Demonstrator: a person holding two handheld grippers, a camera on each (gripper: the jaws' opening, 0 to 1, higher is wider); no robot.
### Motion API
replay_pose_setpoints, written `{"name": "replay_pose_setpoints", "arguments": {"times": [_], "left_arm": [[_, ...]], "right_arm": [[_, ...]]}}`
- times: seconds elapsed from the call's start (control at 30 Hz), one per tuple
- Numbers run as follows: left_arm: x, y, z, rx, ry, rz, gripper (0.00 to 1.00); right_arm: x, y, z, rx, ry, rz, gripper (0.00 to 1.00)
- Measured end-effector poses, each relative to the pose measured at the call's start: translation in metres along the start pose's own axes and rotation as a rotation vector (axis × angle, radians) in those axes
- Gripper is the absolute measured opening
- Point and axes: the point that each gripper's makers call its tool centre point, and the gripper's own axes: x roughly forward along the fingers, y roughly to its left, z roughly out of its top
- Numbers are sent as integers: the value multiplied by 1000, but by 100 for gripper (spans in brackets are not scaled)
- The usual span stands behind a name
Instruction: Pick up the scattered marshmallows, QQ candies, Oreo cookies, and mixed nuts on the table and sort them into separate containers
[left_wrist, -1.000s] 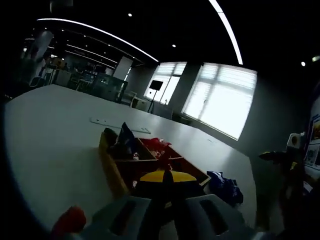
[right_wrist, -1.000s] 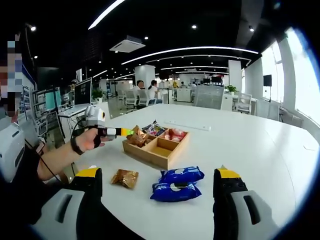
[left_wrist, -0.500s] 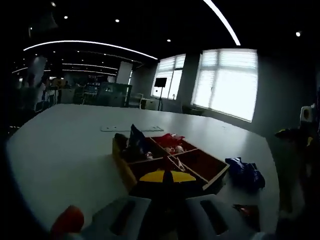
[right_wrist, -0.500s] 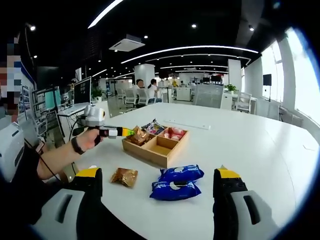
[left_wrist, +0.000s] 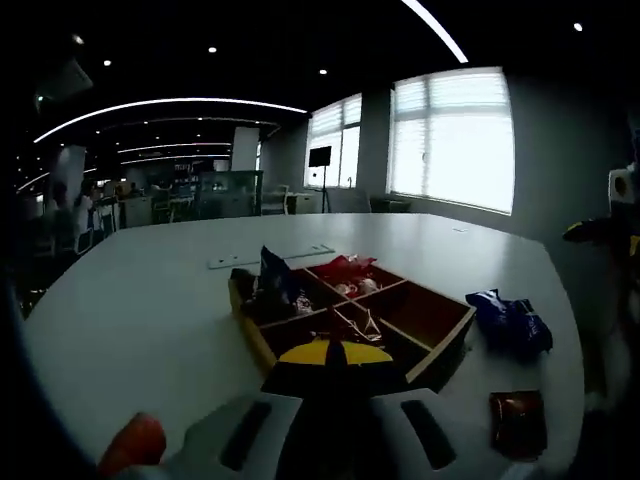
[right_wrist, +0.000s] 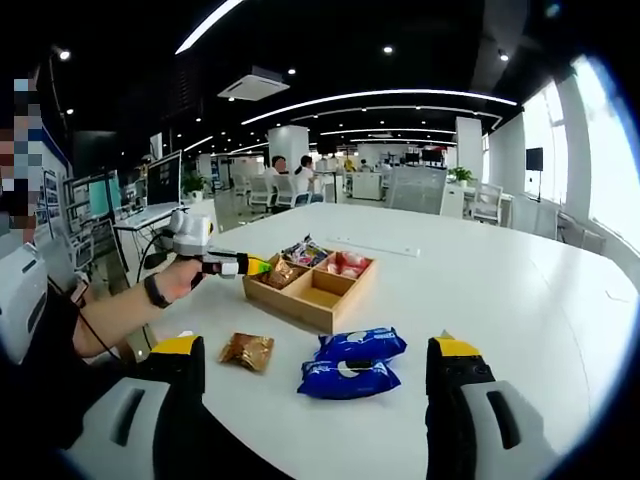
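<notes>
A square wooden box (right_wrist: 312, 285) split into four compartments sits on the smooth white table (right_wrist: 480, 300). Crinkly packets fill its far compartments; the nearest one is bare. At six o'clock from the box lie two glossy blue cookie packs (right_wrist: 352, 362), touching each other, and at nine o'clock from them a shiny brown foil packet (right_wrist: 247, 351). The right claw (right_wrist: 315, 372) hangs released, its yellow-tipped jaws spread wide around the blue packs and touching nothing. The left claw (right_wrist: 262, 266), held in a hand (right_wrist: 178, 280), is clenched on a brown wrapped sweet (right_wrist: 281, 272) over the box's left compartment.
</notes>
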Motion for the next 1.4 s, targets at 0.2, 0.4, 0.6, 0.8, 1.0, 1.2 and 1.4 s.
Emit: {"name": "replay_pose_setpoints", "arguments": {"times": [0.2, 0.4, 0.6, 0.8, 1.0, 1.2, 1.4], "left_arm": [[2, 2, 0, 50, 7, 25, 6], [5, 5, 1, 96, 16, 42, 7], [6, 7, 1, 112, 26, 48, 7], [8, 7, 3, 131, 23, 46, 7], [9, 8, 4, 134, 21, 49, 8], [8, 11, 4, 141, 23, 62, 9], [4, 14, -1, 140, 7, 73, 10]], "right_arm": [[-2, -1, 1, 1, -3, -4, 87], [-2, -2, 0, 1, -1, -5, 87], [-2, -2, -1, 3, 0, -4, 87], [-1, -3, -3, 3, 4, -3, 87], [-1, -3, -4, 2, 8, -2, 87], [-2, -2, 0, -2, -2, -4, 87], [-1, -2, -1, -2, 2, -4, 87]]}}
